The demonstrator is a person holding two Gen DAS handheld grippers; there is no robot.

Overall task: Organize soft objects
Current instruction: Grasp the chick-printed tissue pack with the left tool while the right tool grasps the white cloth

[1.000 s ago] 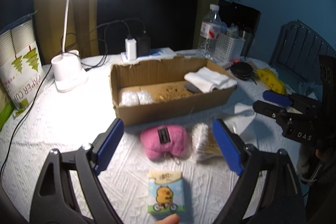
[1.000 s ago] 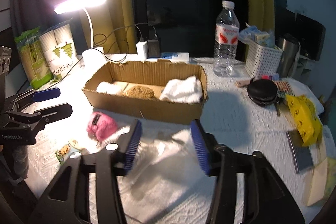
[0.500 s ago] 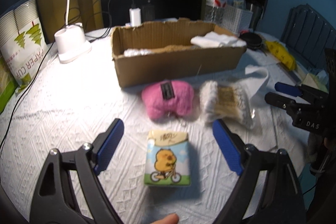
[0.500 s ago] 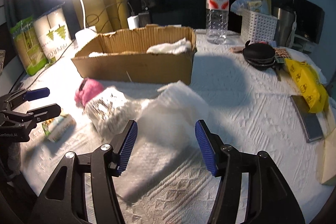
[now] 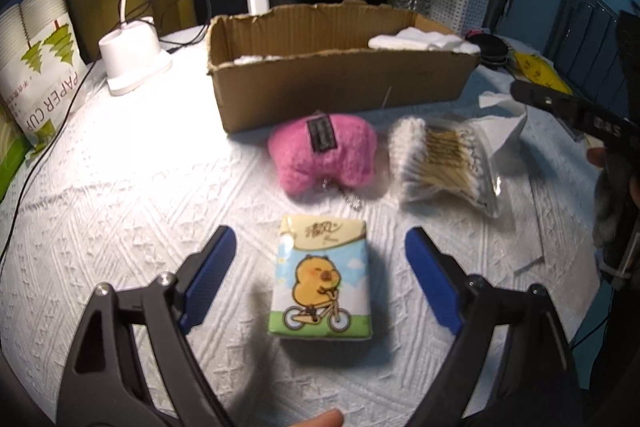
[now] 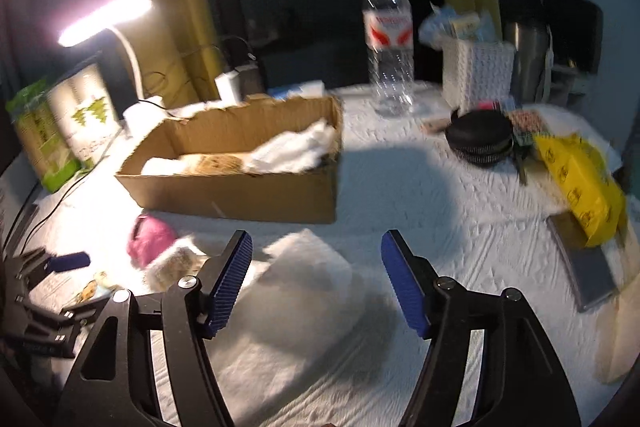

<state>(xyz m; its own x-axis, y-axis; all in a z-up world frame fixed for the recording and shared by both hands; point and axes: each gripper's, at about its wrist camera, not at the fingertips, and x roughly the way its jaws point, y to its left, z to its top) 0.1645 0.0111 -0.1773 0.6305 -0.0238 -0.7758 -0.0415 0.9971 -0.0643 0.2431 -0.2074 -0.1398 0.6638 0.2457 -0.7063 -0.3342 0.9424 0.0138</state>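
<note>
Since the earlier frame the left gripper (image 5: 320,263) had dropped over the tissue pack (image 5: 322,281); its jaws stood wide, flanking the pack without contact. The right gripper (image 6: 316,279) jaws were opening over a white bag (image 6: 308,291), untouched. The box (image 5: 340,83) lay farther off, with bare cloth left of the pack.

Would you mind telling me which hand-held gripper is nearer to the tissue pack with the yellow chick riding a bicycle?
Left. The left hand-held gripper straddles the tissue pack, untouched; the right hand-held gripper hovers over white tissue, apart.
</note>
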